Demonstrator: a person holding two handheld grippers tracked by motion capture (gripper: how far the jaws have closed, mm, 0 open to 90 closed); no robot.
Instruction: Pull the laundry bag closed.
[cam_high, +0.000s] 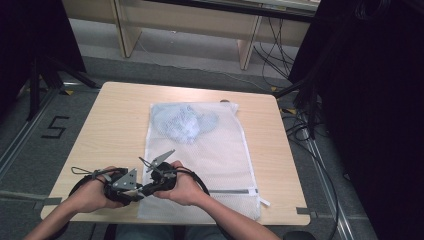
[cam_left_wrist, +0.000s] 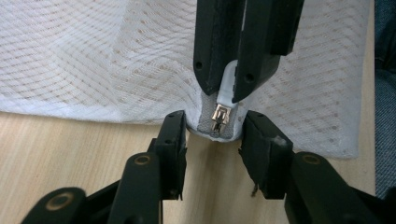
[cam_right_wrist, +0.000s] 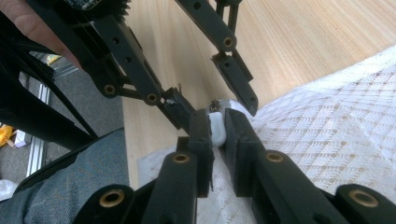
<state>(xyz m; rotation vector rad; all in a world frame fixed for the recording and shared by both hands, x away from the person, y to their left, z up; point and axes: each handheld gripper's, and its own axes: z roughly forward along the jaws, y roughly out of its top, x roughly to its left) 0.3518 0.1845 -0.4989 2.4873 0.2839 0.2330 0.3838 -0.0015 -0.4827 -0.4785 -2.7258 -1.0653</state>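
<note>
While the right gripper (cam_right_wrist: 217, 128) clamped the white zipper pull (cam_left_wrist: 227, 86), the left gripper (cam_left_wrist: 212, 135) stood open, straddling the mesh laundry bag (cam_high: 220, 150) corner just ahead; closing there would likely steady the zip.

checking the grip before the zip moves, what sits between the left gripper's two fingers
In the left gripper view, the corner of the mesh laundry bag with its metal zipper slider sits between the open left gripper's fingers; the right gripper pinches the white pull tab.
</note>
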